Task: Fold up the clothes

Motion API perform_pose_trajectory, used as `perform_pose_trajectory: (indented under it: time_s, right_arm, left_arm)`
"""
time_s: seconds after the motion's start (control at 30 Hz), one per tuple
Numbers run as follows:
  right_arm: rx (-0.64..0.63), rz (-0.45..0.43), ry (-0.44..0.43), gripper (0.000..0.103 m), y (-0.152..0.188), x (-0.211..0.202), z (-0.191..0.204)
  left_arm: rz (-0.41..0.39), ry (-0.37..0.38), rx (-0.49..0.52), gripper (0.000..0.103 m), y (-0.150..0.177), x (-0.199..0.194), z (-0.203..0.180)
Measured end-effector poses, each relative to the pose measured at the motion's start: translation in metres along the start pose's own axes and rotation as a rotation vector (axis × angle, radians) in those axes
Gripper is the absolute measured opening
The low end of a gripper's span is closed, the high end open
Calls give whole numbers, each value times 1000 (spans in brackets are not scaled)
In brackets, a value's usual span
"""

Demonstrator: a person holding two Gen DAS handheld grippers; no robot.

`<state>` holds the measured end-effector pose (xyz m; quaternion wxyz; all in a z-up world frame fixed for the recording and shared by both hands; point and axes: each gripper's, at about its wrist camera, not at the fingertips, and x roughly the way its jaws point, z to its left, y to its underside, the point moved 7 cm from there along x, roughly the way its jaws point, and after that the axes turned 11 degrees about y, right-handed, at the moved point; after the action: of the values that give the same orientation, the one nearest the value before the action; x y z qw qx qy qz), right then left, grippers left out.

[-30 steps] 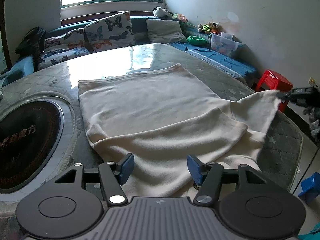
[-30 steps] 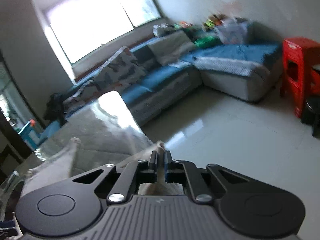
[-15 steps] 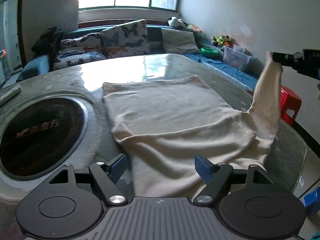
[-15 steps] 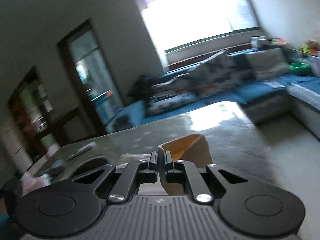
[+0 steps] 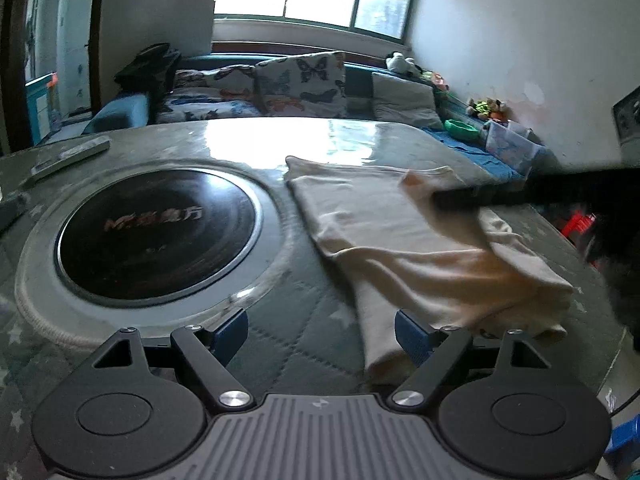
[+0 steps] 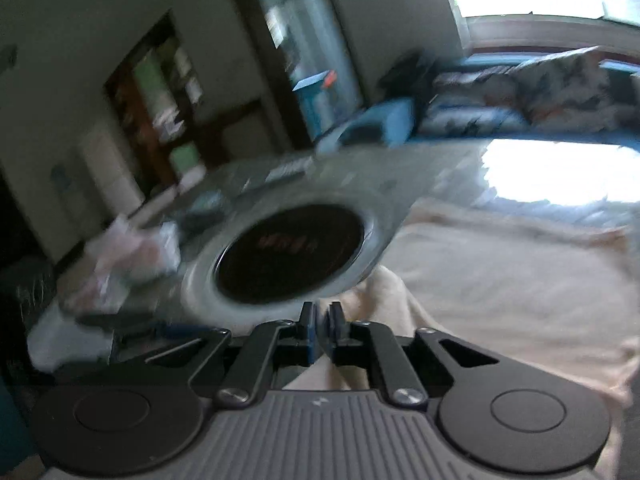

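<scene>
Left wrist: one cream garment (image 5: 404,240), two hand-held grippers.

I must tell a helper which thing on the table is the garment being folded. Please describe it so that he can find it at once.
Start at the large grey-green table with the round black cooktop set into it. To the cooktop's right lies the cream garment, the only cloth on the table, pale and soft against the dark glossy disc.
</scene>
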<state>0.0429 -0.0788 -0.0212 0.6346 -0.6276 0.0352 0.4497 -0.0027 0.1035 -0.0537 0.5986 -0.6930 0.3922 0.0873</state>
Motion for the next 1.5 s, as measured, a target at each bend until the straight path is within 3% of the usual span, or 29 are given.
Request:
perform_pose_trajectory:
  time_s: [0.13, 0.23, 0.5, 0.63, 0.7, 0.8, 0.97, 1.13, 1.37, 1.5]
  right_arm:
    - [-15, 26, -21, 12, 7, 2, 7]
    - [-18, 2, 2, 23, 6, -16, -3]
    - [7, 36, 246, 27, 43, -59, -88]
    - [76, 70, 314, 27, 73, -71, -120]
    - [110, 79, 324, 27, 84, -75, -129]
    - [140, 78, 328, 35, 92, -80, -137]
    - [149, 49, 313, 36, 87, -83, -137]
    - [149, 38, 297, 40, 82, -76, -133]
    - [146, 50, 294, 45, 86, -68, -128]
    - [140, 49, 296, 47, 85, -67, -126]
  left_arm:
    - [1, -3, -12, 83, 1, -1, 4]
    - [-3, 7, -4, 83, -3, 1, 0]
    - [-9, 108, 61, 73, -18, 17, -41]
    - [12, 140, 118, 66, -21, 33, -63]
    - [25, 147, 139, 63, -21, 42, -70]
    - [48, 164, 133, 49, -19, 51, -73]
    - [60, 186, 94, 35, -17, 53, -65]
    - [64, 183, 56, 31, -16, 52, -57]
    - [88, 190, 97, 30, -12, 60, -61]
    - [88, 176, 112, 15, -7, 63, -60]
